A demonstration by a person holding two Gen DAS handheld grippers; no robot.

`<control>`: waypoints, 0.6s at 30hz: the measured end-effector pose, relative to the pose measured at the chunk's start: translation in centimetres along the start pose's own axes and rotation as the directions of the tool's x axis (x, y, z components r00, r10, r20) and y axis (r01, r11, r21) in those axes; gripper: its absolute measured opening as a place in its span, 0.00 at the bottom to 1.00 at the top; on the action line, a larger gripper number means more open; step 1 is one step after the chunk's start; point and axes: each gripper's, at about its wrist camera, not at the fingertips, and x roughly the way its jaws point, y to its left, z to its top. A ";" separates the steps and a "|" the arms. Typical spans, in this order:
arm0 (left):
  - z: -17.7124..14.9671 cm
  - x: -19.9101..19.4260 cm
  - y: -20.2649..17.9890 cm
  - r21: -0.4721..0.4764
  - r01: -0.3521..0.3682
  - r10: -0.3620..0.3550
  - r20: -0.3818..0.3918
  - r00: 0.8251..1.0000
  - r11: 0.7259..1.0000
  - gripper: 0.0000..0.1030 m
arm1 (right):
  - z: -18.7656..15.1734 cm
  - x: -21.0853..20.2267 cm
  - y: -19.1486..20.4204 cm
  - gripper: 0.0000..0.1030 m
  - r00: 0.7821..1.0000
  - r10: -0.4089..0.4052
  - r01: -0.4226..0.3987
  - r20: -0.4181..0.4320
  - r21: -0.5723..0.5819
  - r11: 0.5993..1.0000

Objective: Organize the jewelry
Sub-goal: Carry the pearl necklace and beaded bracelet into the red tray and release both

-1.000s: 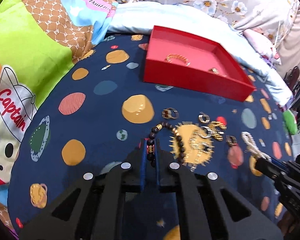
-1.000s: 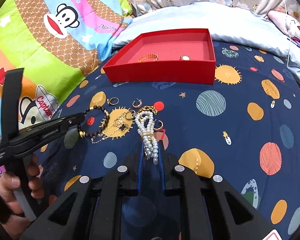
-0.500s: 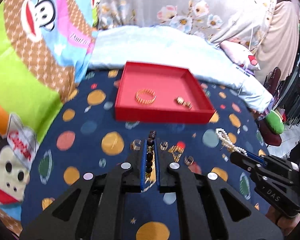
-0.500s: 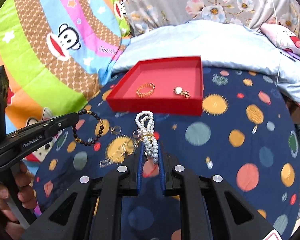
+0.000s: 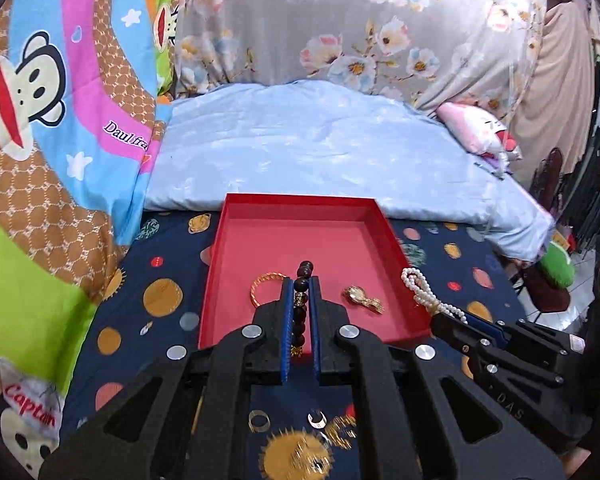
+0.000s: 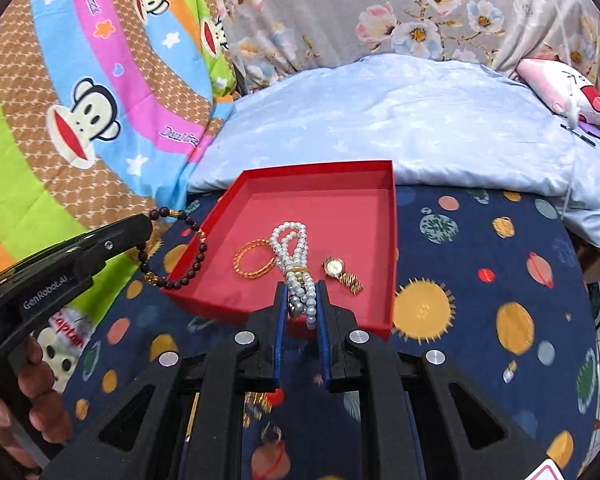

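Observation:
A red tray (image 5: 296,208) (image 6: 392,248) lies on the planet-print sheet, with a gold bangle (image 5: 262,286) (image 6: 252,260) and a gold watch (image 5: 362,298) (image 6: 340,272) inside. My left gripper (image 5: 300,280) is shut on a dark bead bracelet (image 5: 300,300) (image 6: 172,248), held above the tray's near left part. My right gripper (image 6: 302,286) is shut on a looped white pearl strand (image 6: 292,248) (image 5: 424,290), which hangs over the tray's near edge. The right gripper appears at the right of the left wrist view, the left one at the left of the right wrist view.
Several small rings and gold pieces (image 5: 320,424) lie on the sheet below the left gripper. A pale blue quilt (image 5: 320,148) is bunched behind the tray. A cartoon monkey blanket (image 5: 60,120) rises at left. A hand (image 6: 32,400) holds the left gripper.
Both grippers have lifted off the sheet with their jewelry and moved forward to the red tray, which now looms closer. The loose pieces have dropped to the bottom of the views.

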 end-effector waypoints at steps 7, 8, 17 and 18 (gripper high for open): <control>-0.2 4.6 1.3 -0.021 -0.035 0.034 -0.058 0.998 0.999 0.07 | 0.7 5.2 0.3 0.13 0.998 -0.002 0.002 -0.063 -0.015 1.000; -0.3 4.9 1.4 -0.019 -0.035 0.034 -0.062 0.998 0.999 0.07 | 0.6 5.5 0.4 0.13 0.998 -0.002 0.001 -0.067 -0.017 1.000; -0.9 4.6 2.9 -0.055 -0.081 0.079 -0.037 0.996 0.995 0.48 | 0.2 3.0 0.9 0.36 1.000 -0.011 0.012 0.011 -0.020 1.000; -1.1 3.8 3.1 -0.062 -0.085 0.084 -0.028 0.996 0.994 0.51 | -0.1 2.2 0.8 0.38 1.000 -0.007 0.008 0.021 -0.013 1.000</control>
